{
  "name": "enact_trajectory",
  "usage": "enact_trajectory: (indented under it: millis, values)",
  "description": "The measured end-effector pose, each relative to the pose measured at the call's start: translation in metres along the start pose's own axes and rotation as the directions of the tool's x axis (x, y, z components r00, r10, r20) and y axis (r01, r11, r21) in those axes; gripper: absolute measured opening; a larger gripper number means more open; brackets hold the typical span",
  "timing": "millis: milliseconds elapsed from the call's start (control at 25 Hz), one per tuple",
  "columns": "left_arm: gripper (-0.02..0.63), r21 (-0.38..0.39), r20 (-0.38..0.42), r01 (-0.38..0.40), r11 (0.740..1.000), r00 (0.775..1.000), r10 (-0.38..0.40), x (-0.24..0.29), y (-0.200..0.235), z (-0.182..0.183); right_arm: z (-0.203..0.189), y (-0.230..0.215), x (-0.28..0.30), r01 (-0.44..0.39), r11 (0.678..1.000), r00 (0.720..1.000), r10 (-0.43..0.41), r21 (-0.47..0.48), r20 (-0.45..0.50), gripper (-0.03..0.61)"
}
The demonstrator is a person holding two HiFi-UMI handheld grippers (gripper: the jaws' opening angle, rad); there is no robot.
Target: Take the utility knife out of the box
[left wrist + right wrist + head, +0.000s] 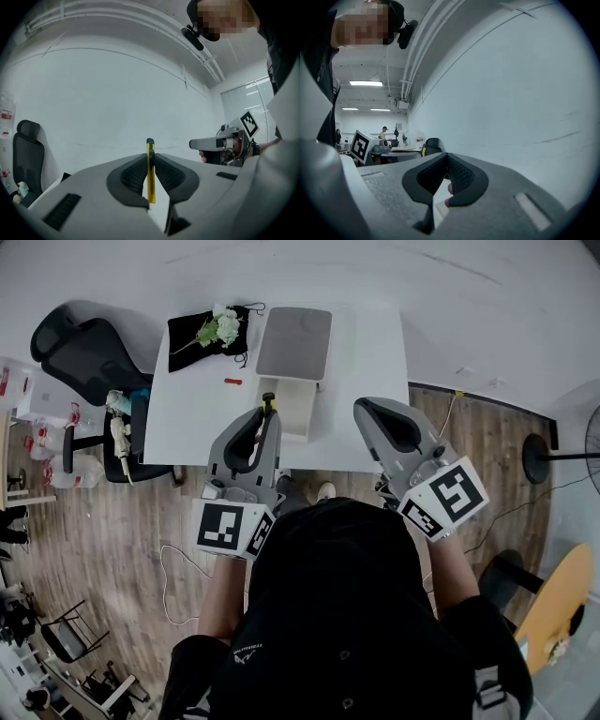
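My left gripper [268, 412] is shut on a yellow utility knife [268, 403] and holds it on edge over the near side of the white table [187, 418]. In the left gripper view the knife [150, 171] stands upright between the black pads [133, 174], its black tip poking out past the left gripper [150, 157]. The open box [298, 401] sits just right of the knife, its grey lid [293, 341] lying behind it. My right gripper [367, 411] hovers to the right of the box. Its jaws meet with nothing between them in the right gripper view [446, 161].
A black cloth with white flowers [208, 334] lies at the table's far left, and a small red item [232, 382] lies nearer. Black office chairs [80, 352] stand left of the table. A fan stand [539, 457] and a round wooden table [553, 606] are at the right.
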State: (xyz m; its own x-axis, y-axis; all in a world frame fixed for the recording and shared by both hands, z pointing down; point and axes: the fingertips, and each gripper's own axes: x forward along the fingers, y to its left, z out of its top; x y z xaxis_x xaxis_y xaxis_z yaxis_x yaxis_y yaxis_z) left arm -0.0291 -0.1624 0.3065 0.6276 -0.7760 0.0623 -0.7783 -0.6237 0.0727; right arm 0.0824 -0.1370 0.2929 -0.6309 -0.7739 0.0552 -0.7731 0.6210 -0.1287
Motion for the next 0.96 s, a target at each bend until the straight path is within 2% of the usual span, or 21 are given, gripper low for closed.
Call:
enact_trajectory:
  millis: [960]
  values:
    - [0.049, -0.014, -0.005, 0.002, 1.0, 1.0, -0.002, -0.0036, 0.0026, -0.0036, -0.0008, 0.0049, 0.0027, -0.01, 1.0, 1.0, 0.01, -0.008, -0.01, 0.005]
